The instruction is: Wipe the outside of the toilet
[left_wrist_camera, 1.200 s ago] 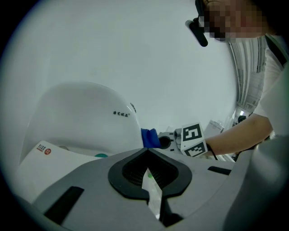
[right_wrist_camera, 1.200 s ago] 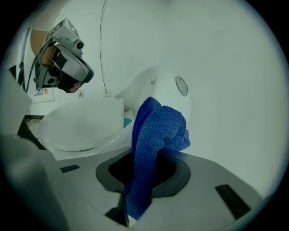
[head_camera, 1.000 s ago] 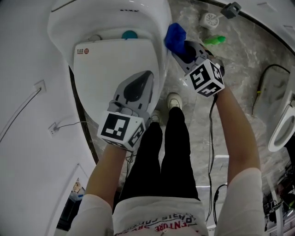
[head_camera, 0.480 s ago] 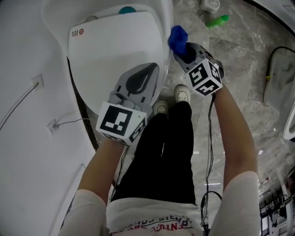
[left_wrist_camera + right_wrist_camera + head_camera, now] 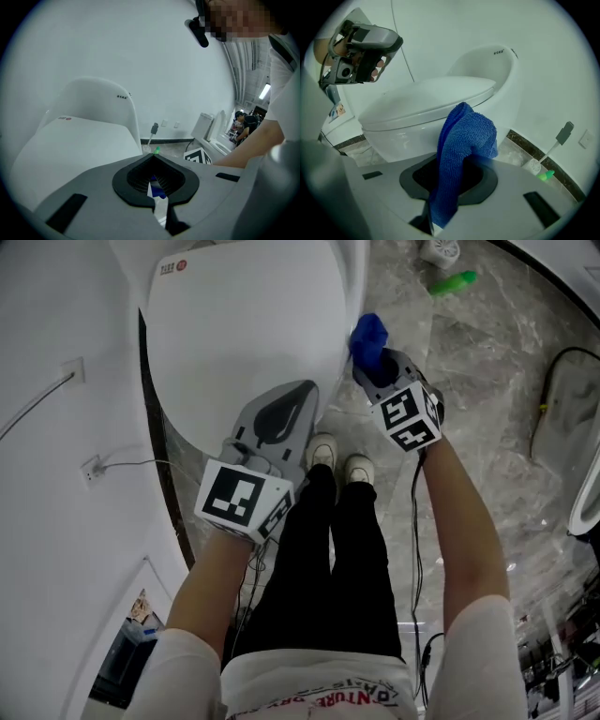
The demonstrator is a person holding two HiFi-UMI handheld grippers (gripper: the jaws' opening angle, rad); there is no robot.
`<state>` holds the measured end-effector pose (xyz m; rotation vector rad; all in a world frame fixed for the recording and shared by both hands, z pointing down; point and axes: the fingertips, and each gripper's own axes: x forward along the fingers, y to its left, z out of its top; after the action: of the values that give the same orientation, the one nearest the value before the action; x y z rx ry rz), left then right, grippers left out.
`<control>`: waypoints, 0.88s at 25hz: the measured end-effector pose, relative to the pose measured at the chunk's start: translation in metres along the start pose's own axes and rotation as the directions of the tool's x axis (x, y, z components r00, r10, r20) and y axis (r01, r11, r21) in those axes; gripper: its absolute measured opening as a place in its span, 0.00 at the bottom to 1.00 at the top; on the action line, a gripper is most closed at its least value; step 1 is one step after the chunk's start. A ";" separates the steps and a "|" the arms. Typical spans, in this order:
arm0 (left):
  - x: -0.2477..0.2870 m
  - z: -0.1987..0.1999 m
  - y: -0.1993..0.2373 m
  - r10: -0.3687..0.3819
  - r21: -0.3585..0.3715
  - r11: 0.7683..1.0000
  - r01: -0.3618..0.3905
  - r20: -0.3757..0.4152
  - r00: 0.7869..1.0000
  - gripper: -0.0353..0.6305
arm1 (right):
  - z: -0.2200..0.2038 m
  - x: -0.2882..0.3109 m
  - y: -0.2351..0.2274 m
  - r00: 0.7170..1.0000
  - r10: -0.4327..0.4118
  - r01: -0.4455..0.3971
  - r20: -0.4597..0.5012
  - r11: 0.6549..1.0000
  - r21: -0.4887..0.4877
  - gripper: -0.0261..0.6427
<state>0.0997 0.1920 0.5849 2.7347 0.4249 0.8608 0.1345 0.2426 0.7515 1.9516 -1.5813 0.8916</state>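
Tongs in the right hand (image 5: 435, 219) are squeezed shut on a blue cloth (image 5: 464, 136). They pinch the cloth low down. The rest sticks up out of the tongs and flops over at the top.

The cloth looks soft, fluffy and very light. It will bend and fold when pushed, so I think it can hug a round shape well. Because it is floppy, a loose end could slip away from the wall of the bowl. A tight pinch with a fat bunch sticking out in front seems the best hold, and that is about how it sits now.

The toilet (image 5: 244, 324) is white, hard, smooth and shiny, with its lid down. It will not move or dent. Its side curves, so the cloth must follow the curve. From the head view, the cloth (image 5: 367, 337) is right beside the toilet's right side, low by the bowl. I cannot tell if it touches.

The left tongs (image 5: 298, 395) are closed too, with nothing in them. They hang over the front edge of the lid. I cannot tell if they rest on it.

A green bottle (image 5: 452, 282) lies on the stone floor (image 5: 487, 399), well away from the cloth.
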 end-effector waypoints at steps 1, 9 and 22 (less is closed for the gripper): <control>-0.006 -0.004 0.001 0.017 -0.013 1.000 -0.017 0.009 1.000 0.06 | -0.001 0.000 0.006 1.000 -0.001 0.001 -0.005 1.000 0.007 0.15; -0.062 -0.051 -0.016 0.151 -0.145 0.979 -0.141 0.061 0.987 0.06 | -0.019 -0.003 0.057 0.999 -0.007 0.009 -0.038 0.997 0.071 0.15; -0.166 -0.129 0.019 0.230 -0.237 0.949 -0.210 0.061 0.971 0.06 | -0.033 0.007 0.137 0.987 -0.144 0.159 -0.069 0.925 0.344 0.15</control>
<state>-0.1025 0.1350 0.6076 2.6225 -0.0010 0.7822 -0.0043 0.2306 0.7737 2.2423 -1.2931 1.2056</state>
